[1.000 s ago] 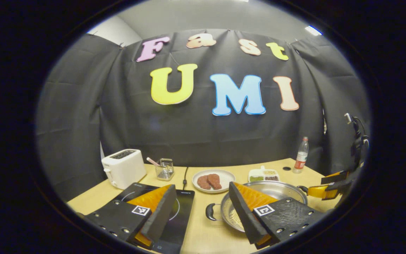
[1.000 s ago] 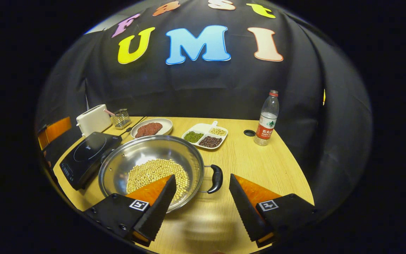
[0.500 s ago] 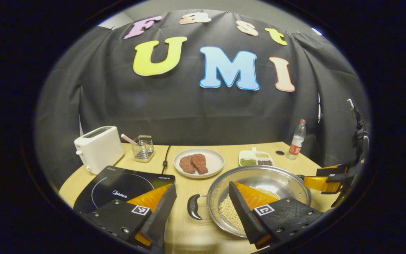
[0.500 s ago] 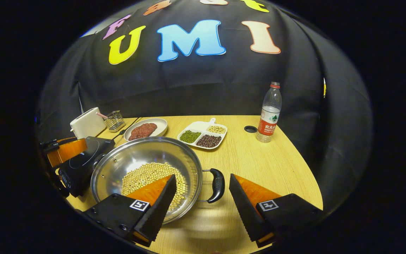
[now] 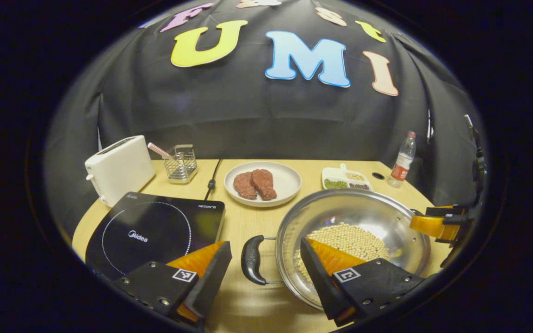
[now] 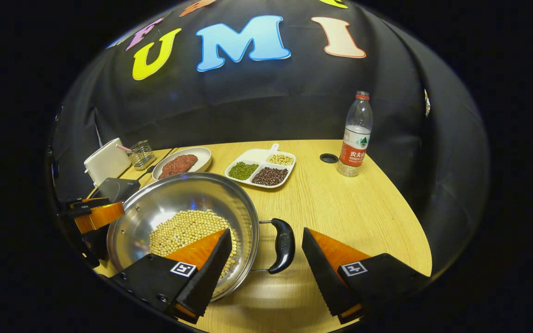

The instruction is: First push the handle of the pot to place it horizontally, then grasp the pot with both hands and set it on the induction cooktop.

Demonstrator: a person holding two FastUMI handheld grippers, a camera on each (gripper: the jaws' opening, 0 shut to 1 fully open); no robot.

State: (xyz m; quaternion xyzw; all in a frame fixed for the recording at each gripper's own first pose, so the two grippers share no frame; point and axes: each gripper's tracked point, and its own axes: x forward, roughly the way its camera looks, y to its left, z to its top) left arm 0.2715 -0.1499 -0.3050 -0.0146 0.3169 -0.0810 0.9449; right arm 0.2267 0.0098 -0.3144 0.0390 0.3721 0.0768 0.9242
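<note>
Nearest in the left gripper view, the left gripper (image 5: 264, 268) has its jaws spread wide, holding nothing. The pot's left black handle (image 5: 251, 260) sits in the gap between its fingers without touching either, and one finger hangs over the bowl. Same deal in the right gripper view: the right gripper (image 6: 266, 263) is wide apart and empty, with the pot's other handle (image 6: 282, 246) in the gap, one finger over the soybeans (image 6: 184, 230).

The stainless steel pot (image 5: 368, 215) sits on the wooden table (image 6: 340, 208), just to the right of the induction cooktop (image 5: 151, 231) and not on it. Its two handles point out left and right toward the grippers. The beans are piled in the bottom of the bowl.

Further back there's a white plate (image 5: 287, 180) with two pieces of raw meat (image 5: 254, 183), then a divided white dish (image 6: 262, 169) of green, dark and pale beans. On the left side are a white toaster (image 5: 119, 169) and a small wire basket (image 5: 181, 162) with a pink stick in it. A water bottle (image 6: 355, 136) stands upright near the far right edge, next to a round hole (image 6: 329, 158) in the tabletop.
</note>
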